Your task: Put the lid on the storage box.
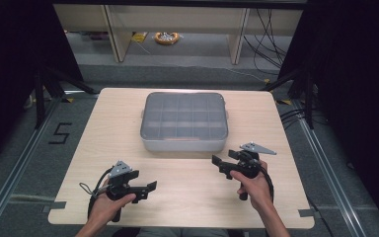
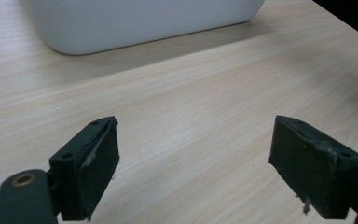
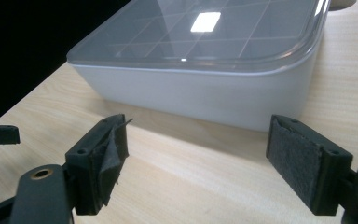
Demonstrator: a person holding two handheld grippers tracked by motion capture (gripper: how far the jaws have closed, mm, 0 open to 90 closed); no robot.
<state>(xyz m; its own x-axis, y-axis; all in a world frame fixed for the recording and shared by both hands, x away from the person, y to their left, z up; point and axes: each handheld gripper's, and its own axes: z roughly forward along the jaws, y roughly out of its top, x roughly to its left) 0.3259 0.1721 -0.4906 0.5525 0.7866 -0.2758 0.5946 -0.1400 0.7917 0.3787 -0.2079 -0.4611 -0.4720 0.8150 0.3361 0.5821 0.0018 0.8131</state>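
A white divided box (image 1: 183,121) with a closed clear lid sits at the back middle of the wooden table (image 1: 187,197). My left gripper (image 1: 149,189) hovers near the front left of the table, jaws pointing right. In the left gripper view it (image 2: 193,158) is open over bare wood, with the box wall (image 2: 140,23) farther ahead. My right gripper (image 1: 218,163) is held just in front of the box's front right corner, jaws pointing left. It (image 3: 198,154) is open and holds nothing, and the box (image 3: 205,88) stands close ahead of it.
The table's edges drop to grey floor on all sides. A black tape mark (image 1: 59,133) lies on the floor at left. Black stand legs (image 1: 47,84) flank the table. Cables (image 1: 269,37) and an orange ring (image 1: 167,37) lie behind it under a bench.
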